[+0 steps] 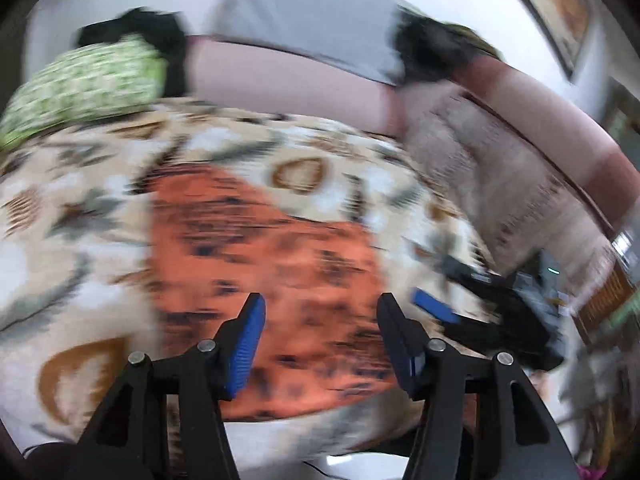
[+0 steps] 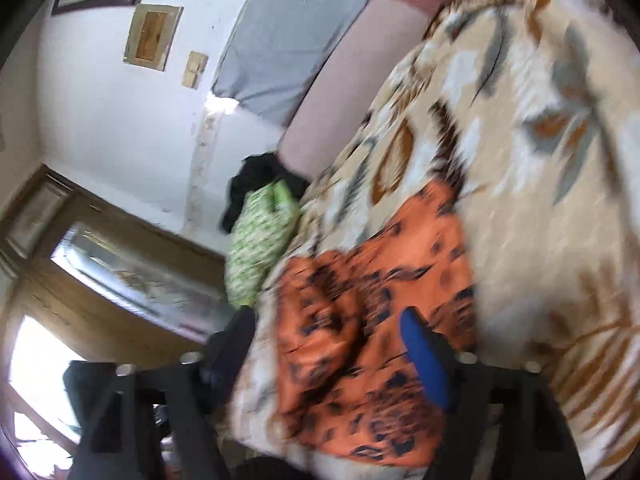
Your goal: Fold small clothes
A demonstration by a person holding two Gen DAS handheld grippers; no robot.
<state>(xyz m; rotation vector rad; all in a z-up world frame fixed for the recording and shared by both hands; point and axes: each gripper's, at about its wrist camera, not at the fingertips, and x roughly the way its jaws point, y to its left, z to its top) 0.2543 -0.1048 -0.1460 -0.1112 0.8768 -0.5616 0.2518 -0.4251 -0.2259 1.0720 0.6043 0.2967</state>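
An orange garment with black spots (image 1: 272, 264) lies spread on a floral bedspread (image 1: 72, 208), blurred by motion. My left gripper (image 1: 322, 320) hovers over its near part with the blue pads (image 1: 248, 344) wide apart and nothing pinched between them: open. The right gripper (image 1: 436, 306) shows at the garment's right edge as a blue pad on a black body. In the right wrist view the picture is rolled; the orange garment (image 2: 372, 340) lies rumpled under my right gripper (image 2: 324, 344). Its fingers stand far apart, one blue pad (image 2: 424, 360) over the cloth, gripping nothing.
A green patterned pillow (image 1: 88, 80) with black cloth behind it lies at the bed's far left. A grey pillow (image 1: 304, 20) leans on the pink headboard (image 1: 288, 80). A beige knitted blanket (image 1: 500, 168) lies at the right. A wooden door (image 2: 120, 272) stands beyond the bed's edge.
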